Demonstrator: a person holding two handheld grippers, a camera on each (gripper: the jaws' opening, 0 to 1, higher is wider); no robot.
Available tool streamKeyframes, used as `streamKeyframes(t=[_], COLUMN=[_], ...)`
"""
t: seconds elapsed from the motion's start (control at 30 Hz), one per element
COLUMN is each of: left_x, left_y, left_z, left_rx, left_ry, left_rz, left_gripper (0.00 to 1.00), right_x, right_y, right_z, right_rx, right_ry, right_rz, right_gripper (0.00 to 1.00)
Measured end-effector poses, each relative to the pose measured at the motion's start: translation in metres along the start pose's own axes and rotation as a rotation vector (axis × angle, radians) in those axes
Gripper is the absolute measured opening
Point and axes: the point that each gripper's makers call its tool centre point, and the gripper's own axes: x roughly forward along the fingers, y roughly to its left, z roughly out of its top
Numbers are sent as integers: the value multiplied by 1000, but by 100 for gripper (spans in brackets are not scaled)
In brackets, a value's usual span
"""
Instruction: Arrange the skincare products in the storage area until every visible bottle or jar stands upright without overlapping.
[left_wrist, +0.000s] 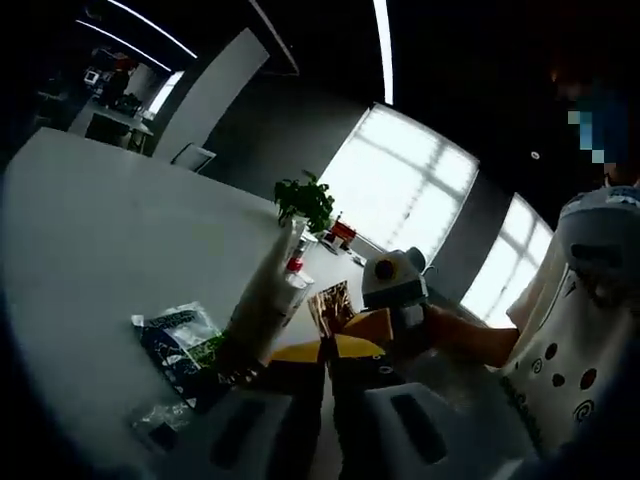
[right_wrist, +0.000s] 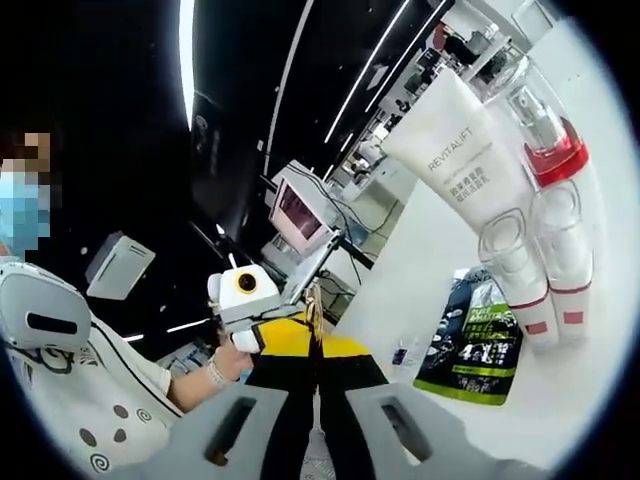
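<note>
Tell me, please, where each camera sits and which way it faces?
Left gripper view: rides the left gripper, looking across the white table at a tube, a plant and windows; the right gripper and a forearm enter.
Right gripper view: rides the right gripper, facing the person's patterned top and the left gripper.
Shared: tube, dark pouch.

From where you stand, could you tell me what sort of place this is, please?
Probably an office or lab workspace: a large white table, tall bright windows, strip ceiling lights, and a desk monitor in the background. Skincare tubes, like the white tube, lie on the table.
</note>
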Motion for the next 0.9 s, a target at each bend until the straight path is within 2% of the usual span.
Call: streamKeyframes(t=[0.07,0.23,0.33,0.43,0.5,0.57,0.63,0.7,0.77,0.9], left_x=[-2,-5,-8,-12,-15,-19,-22,-24,-26,-28], left_y=[1,2,5,6,7,11,15,16,23,28], left_z=[2,2,0,2,5,5,4,2,2,1], left_rx=[-18,6,41,75,97,153,201,205,230,252], left_ry=[-16,-7,33,55,67,103,151,198,237,305], left_rz=[3,31,53,61,64,80,89,74,95,88], left_gripper=[0,0,0,0,0,0,0,0,0,0], right_x=[1,3,7,10,11,10,13,17,19,22], right_y=[1,2,2,4,1,-6,-5,-9,-14,-21], right_z=[1,-2,-4,-5,-6,-7,-10,-13,-16,-18], right_rx=[6,-3,-5,-52,-105,-168,-181,-206,-221,-258], right_ry=[-8,-12,-3,18,49,84,112,138,151,182], right_rz=[3,-7,-26,-38,-70,-104,-105,-123,-132,-160], right_gripper=[1,1,1,2,5,7,7,9,8,9])
